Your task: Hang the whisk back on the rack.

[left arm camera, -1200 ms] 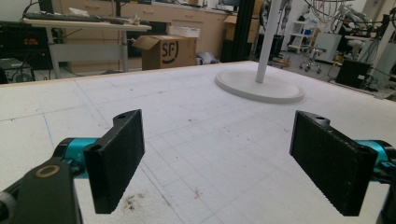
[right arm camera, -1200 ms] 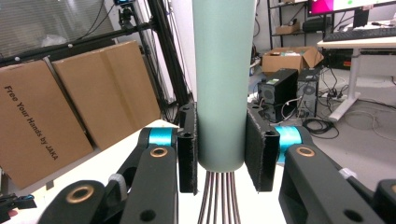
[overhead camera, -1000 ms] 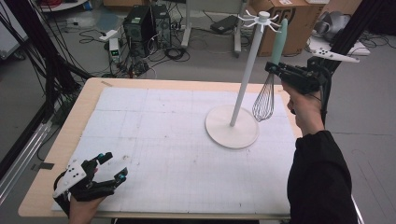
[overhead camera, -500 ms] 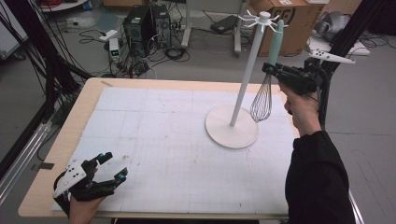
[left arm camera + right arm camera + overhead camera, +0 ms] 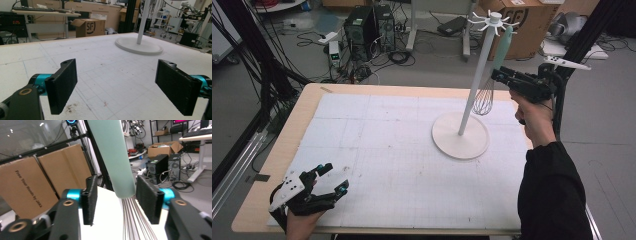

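The whisk [image 5: 491, 80] is seen hanging upright from a hook of the white stand [image 5: 460, 135] at the far right of the surface [image 5: 377, 145], its long axis vertical, with the pale green handle [image 5: 112, 157] lying between the pads of the right tongs [image 5: 498, 75], which are nearer by far. Those tongs have just been opening and now stand apart off the handle, a gap showing on one side. The left tongs [image 5: 332, 181], wide apart and holding nothing, are kept at the near left corner as before.

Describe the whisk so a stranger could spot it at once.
Find the white stand on the table's right side. The whisk hangs from a hook at its top, beside the pole: a pale green handle above a bulb of steel wires, between the right gripper's just-opened jaws.
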`<state>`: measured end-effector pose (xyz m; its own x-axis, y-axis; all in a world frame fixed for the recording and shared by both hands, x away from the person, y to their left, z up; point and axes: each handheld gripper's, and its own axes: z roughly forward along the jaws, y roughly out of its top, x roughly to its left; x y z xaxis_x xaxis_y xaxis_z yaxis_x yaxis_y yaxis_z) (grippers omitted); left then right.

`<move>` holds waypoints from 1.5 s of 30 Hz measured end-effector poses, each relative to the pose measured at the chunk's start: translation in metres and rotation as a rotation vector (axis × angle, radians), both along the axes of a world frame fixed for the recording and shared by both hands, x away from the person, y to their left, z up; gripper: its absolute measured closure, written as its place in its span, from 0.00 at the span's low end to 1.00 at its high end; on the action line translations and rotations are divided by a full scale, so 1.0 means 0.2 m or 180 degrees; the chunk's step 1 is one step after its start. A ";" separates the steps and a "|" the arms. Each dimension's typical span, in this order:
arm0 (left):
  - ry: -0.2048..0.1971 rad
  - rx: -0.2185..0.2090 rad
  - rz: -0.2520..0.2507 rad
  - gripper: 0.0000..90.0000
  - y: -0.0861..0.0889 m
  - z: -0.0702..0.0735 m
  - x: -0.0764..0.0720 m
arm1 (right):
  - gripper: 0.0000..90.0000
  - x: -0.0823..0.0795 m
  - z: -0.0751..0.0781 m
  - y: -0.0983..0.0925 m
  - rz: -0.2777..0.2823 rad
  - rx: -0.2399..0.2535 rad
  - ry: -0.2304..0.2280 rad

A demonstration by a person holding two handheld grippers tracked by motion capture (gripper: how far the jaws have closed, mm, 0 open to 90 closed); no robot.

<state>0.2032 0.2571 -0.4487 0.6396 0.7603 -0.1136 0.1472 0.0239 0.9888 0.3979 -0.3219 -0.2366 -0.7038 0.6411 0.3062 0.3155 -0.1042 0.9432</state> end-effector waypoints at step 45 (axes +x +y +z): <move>0.0029 -0.0033 -0.0005 0.20 0.00 0.00 0.00 | 0.31 -0.49 -0.47 0.22 0.0239 -0.0199 -0.0143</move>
<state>0.2041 0.2578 -0.4495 0.6398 0.7579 -0.1274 0.1563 0.0340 0.9871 0.3002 -0.2778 -0.3308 -0.7627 0.6028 0.2343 0.2774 -0.0223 0.9605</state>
